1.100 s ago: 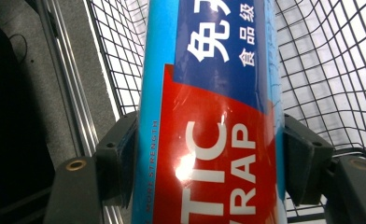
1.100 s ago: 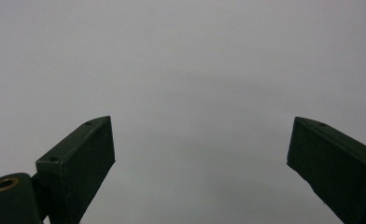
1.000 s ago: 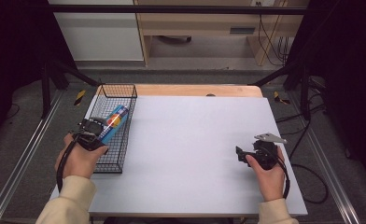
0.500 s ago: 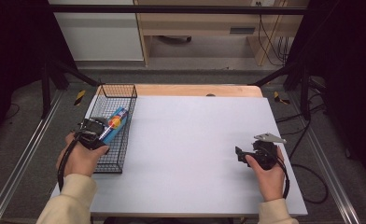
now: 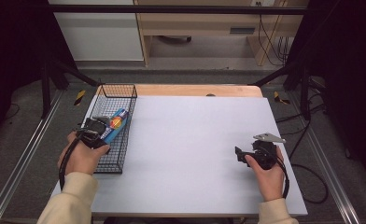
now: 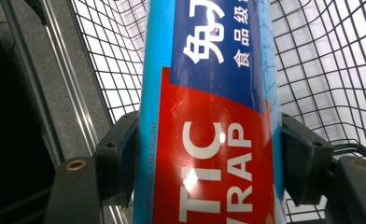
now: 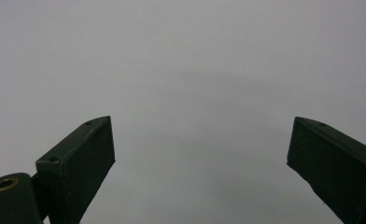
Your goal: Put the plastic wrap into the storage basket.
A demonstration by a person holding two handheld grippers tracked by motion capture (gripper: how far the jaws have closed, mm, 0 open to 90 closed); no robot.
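A long box of plastic wrap (image 5: 117,122), blue with a red label, lies slanted inside a black wire basket (image 5: 119,86) at the table's left edge. My left gripper (image 5: 104,129) is shut on this box. In the left gripper view the box (image 6: 209,116) runs up the middle, and both black jaws press against its sides inside my left gripper (image 6: 209,161). Basket mesh (image 6: 321,79) surrounds it. My right gripper (image 5: 239,154) hovers over the right part of the white table (image 5: 190,135). Its jaws stand wide apart in the right gripper view, where my right gripper (image 7: 200,161) holds nothing.
The basket's wire walls enclose the box on all sides. A wooden strip (image 5: 195,90) runs along the table's far edge. Metal rails (image 5: 27,154) flank the table on the floor, and a cable (image 5: 307,186) trails from the right gripper.
The left gripper and the box have shifted slightly toward the person and lower in the basket. The right gripper has stayed in place.
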